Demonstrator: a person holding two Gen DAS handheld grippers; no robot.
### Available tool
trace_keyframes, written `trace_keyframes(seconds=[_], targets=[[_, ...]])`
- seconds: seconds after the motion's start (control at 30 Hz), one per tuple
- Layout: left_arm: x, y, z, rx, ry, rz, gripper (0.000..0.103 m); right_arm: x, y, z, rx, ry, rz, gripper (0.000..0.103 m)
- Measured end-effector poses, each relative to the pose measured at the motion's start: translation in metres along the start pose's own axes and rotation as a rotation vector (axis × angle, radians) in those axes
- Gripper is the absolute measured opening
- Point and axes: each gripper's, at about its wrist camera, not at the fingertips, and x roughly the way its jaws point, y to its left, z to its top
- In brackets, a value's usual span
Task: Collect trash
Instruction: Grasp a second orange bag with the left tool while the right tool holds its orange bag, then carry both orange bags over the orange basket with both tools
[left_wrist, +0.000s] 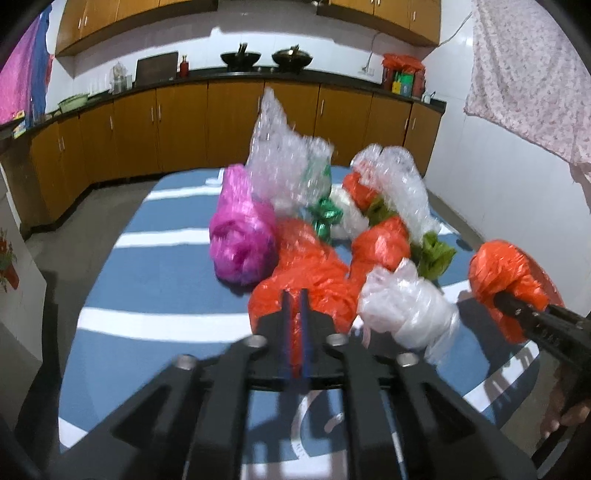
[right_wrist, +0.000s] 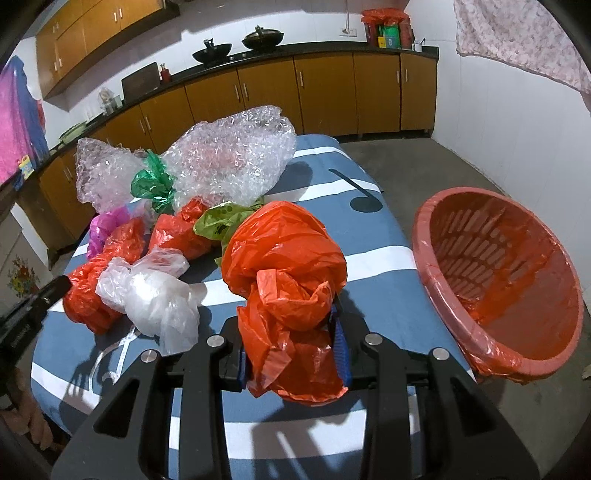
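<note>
bubble wrap: the tall clear crumpled bubble wrap sheet (left_wrist: 280, 162) is motion-blurred
basket: the round red slatted plastic basket (right_wrist: 436, 236) has its base hidden
hand: cut off by the left-wrist view's edge

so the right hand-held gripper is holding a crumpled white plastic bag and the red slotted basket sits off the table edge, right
Not quite. The right hand-held gripper is clamped on a crumpled orange plastic bag, not a white one; the crumpled white plastic bag lies loose on the blue-and-white striped tablecloth. The right wrist view shows it. The red slotted plastic basket does sit off the table edge.
</note>
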Motion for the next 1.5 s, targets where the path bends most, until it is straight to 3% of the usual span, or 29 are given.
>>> trace_keyframes(seconds=[0.03, 0.1, 0.23, 0.4, 0.47, 0.6, 0.97, 1.27, 1.5], targets=[[0.001, 0.0, 0.0, -0.006, 0.0, 0.007, 0.041, 0.0, 0.0, -0.001, -0.001, 0.001, -0.001, 0.035], [0.003, 0.002, 0.0, -0.019, -0.01, 0.02, 0.057, -0.001, -0.001, -0.001, 0.0, 0.002, -0.002, 0.035], [0.014, 0.0, 0.003, -0.009, 0.017, 0.015, 0.058, -0.001, -0.004, -0.001, 0.007, 0.004, -0.011, 0.035], [0.028, -0.008, 0.001, 0.001, 0.06, -0.044, 0.055, 0.001, -0.005, -0.002, 0.009, 0.008, -0.016, 0.035], [0.032, -0.01, -0.001, 0.004, 0.075, -0.076, 0.036, 0.0, -0.004, -0.002, 0.006, 0.007, -0.015, 0.035], [0.024, -0.015, -0.002, 0.022, 0.053, -0.071, 0.025, -0.004, -0.003, -0.002, 0.001, -0.003, -0.009, 0.035], [-0.032, -0.005, 0.005, 0.005, -0.051, -0.045, 0.024, -0.031, -0.006, 0.004, 0.01, -0.062, 0.008, 0.035], [-0.068, -0.037, 0.012, 0.051, -0.118, -0.126, 0.024, -0.058, -0.017, 0.004, -0.002, -0.124, -0.023, 0.035], [-0.079, -0.076, 0.023, 0.087, -0.15, -0.214, 0.024, -0.075, -0.055, 0.006, 0.054, -0.172, -0.089, 0.035]])
